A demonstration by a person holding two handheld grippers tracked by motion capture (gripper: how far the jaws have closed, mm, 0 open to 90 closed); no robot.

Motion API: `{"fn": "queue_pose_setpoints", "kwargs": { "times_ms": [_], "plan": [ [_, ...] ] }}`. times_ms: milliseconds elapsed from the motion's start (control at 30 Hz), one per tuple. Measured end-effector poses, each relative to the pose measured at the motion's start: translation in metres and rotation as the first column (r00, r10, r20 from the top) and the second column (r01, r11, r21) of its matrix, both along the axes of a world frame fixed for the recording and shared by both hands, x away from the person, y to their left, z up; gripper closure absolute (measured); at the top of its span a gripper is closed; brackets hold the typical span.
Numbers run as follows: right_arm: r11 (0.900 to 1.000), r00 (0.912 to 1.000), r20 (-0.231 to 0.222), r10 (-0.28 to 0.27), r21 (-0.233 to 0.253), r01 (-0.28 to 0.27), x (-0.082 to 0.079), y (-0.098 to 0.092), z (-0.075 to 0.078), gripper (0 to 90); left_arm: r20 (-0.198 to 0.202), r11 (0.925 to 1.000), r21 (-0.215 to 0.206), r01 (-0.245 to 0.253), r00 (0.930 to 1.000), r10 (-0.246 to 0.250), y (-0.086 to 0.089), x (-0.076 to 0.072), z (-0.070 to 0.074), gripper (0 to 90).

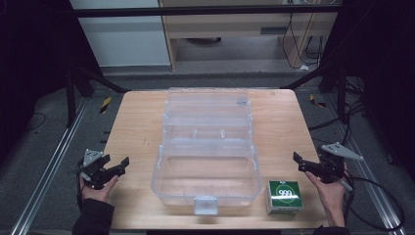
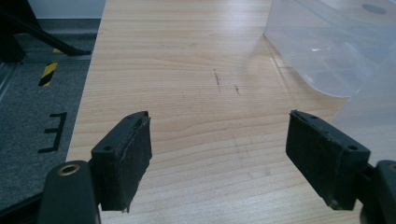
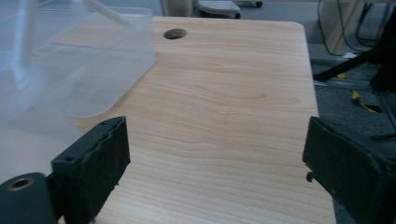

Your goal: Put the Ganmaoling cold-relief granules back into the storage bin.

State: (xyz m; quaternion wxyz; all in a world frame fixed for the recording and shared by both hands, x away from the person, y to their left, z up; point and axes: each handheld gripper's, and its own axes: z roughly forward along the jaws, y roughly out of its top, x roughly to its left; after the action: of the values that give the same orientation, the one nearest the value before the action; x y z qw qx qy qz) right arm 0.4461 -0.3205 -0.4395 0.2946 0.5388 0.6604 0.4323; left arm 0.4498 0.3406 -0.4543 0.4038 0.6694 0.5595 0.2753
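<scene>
A clear plastic case point(image 1: 205, 161), a green-and-white box point(image 1: 284, 196), black jaws.

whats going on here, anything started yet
A person holds a gripper in each hand at the near edge of a wooden table. The left gripper and right gripper are both open and hold nothing. Between them sits an open clear plastic box, with a small green carton beside it.

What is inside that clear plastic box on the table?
The clear box stands open, and its trays look empty: the wooden table shows through them. The small green box sits outside, beside its front right corner.
</scene>
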Motion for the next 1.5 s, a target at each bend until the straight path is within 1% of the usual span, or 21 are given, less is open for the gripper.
{"fn": "queue_pose_setpoints", "kwargs": {
  "times_ms": [33, 100, 200, 367, 467, 600, 633, 767, 867, 900, 933, 967, 1000, 1067, 1100, 1133, 1167, 1233, 1367, 1467, 1500],
  "plan": [
    [0.999, 0.9993, -0.001, 0.038, -0.007, -0.038, -0.002, 0.001, 0.004, 9.0, -0.001, 1.0000, 0.004, 0.003, 1.0000, -0.003, 0.000, 0.000, 0.000, 22.0],
    [0.998, 0.9988, 0.008, 0.049, -0.033, -0.048, -0.003, 0.003, 0.007, 9.4, -0.005, 0.9999, 0.011, 0.008, 1.0000, -0.008, -0.001, 0.000, 0.000, 22.0],
    [0.996, 0.9961, 0.014, 0.087, -0.013, -0.087, -0.003, 0.006, 0.012, 9.7, -0.015, 0.9995, 0.023, 0.019, 0.9997, -0.019, -0.003, 0.000, -0.001, 22.1],
    [0.993, 0.9927, 0.028, 0.117, -0.029, -0.116, -0.005, 0.012, 0.018, 10.0, -0.030, 0.9988, 0.044, 0.021, 0.9994, -0.020, -0.005, 0.001, -0.004, 22.0],
    [0.991, 0.9889, 0.064, 0.134, -0.039, -0.132, -0.007, 0.018, 0.024, 11.7, -0.044, 0.9986, 0.049, 0.022, 0.9989, -0.020, -0.007, 0.002, -0.008, 22.0],
    [0.979, 0.9813, 0.052, 0.185, -0.095, -0.180, -0.008, 0.025, 0.034, 14.1, -0.053, 0.9979, 0.057, 0.030, 0.9982, -0.027, -0.009, 0.003, -0.010, 22.0],
    [0.969, 0.9731, 0.046, 0.226, -0.118, -0.219, -0.007, 0.028, 0.038, 14.7, -0.055, 0.9977, 0.060, 0.031, 0.9981, -0.028, -0.009, 0.004, -0.010, 22.1],
    [0.957, 0.9635, 0.033, 0.266, -0.133, -0.259, -0.006, 0.032, 0.042, 14.9, -0.063, 0.9972, 0.066, 0.035, 0.9976, -0.031, -0.010, 0.004, -0.011, 22.2],
    [0.932, 0.9474, -0.007, 0.320, -0.179, -0.316, -0.004, 0.040, 0.048, 14.9, -0.067, 0.9972, 0.066, 0.034, 0.9973, -0.030, -0.010, 0.004, -0.012, 22.4],
    [0.932, 0.9474, -0.007, 0.320, -0.179, -0.316, -0.004, 0.040, 0.048, 14.9, -0.067, 0.9972, 0.066, 0.034, 0.9973, -0.030, -0.010, 0.004, -0.012, 22.4],
    [0.911, 0.9347, -0.029, 0.354, -0.215, -0.352, -0.004, 0.044, 0.052, 14.8, -0.069, 0.9971, 0.067, 0.036, 0.9971, -0.031, -0.011, 0.005, -0.013, 22.5],
    [0.911, 0.9347, -0.029, 0.354, -0.215, -0.352, -0.004, 0.044, 0.052, 14.8, -0.070, 0.9969, 0.069, 0.037, 0.9970, -0.032, -0.011, 0.005, -0.013, 22.5],
    [0.904, 0.9298, -0.036, 0.366, -0.224, -0.365, -0.003, 0.045, 0.053, 14.8, -0.072, 0.9967, 0.072, 0.038, 0.9969, -0.033, -0.011, 0.005, -0.013, 22.6],
    [0.884, 0.9136, -0.060, 0.402, -0.236, -0.404, -0.003, 0.049, 0.057, 14.5, -0.079, 0.9964, 0.074, 0.041, 0.9962, -0.035, -0.011, 0.005, -0.014, 22.7],
    [0.867, 0.9013, -0.083, 0.425, -0.250, -0.432, -0.002, 0.052, 0.059, 13.3, -0.082, 0.9962, 0.077, 0.040, 0.9961, -0.034, -0.012, 0.005, -0.015, 22.7],
    [0.867, 0.9013, -0.083, 0.425, -0.250, -0.432, -0.002, 0.052, 0.059, 13.3, -0.083, 0.9958, 0.082, 0.041, 0.9959, -0.034, -0.012, 0.005, -0.015, 22.7],
    [0.856, 0.8943, -0.100, 0.436, -0.262, -0.447, -0.002, 0.053, 0.061, 13.1, -0.082, 0.9955, 0.085, 0.042, 0.9960, -0.035, -0.012, 0.005, -0.016, 22.8],
    [0.826, 0.8739, -0.129, 0.469, -0.287, -0.485, -0.003, 0.057, 0.063, 12.5, -0.086, 0.9954, 0.086, 0.043, 0.9957, -0.036, -0.012, 0.006, -0.016, 22.8],
    [0.799, 0.8544, -0.167, 0.492, -0.302, -0.519, -0.005, 0.062, 0.068, 10.6, -0.092, 0.9949, 0.089, 0.048, 0.9950, -0.040, -0.013, 0.006, -0.017, 22.8],
    [0.774, 0.8394, -0.183, 0.512, -0.327, -0.543, -0.008, 0.064, 0.073, 10.0, -0.094, 0.9946, 0.091, 0.051, 0.9947, -0.042, -0.013, 0.006, -0.018, 22.9],
    [0.760, 0.8295, -0.196, 0.523, -0.332, -0.558, -0.010, 0.065, 0.076, 9.6, -0.095, 0.9945, 0.091, 0.051, 0.9946, -0.042, -0.013, 0.006, -0.018, 23.0]
  ]
}}
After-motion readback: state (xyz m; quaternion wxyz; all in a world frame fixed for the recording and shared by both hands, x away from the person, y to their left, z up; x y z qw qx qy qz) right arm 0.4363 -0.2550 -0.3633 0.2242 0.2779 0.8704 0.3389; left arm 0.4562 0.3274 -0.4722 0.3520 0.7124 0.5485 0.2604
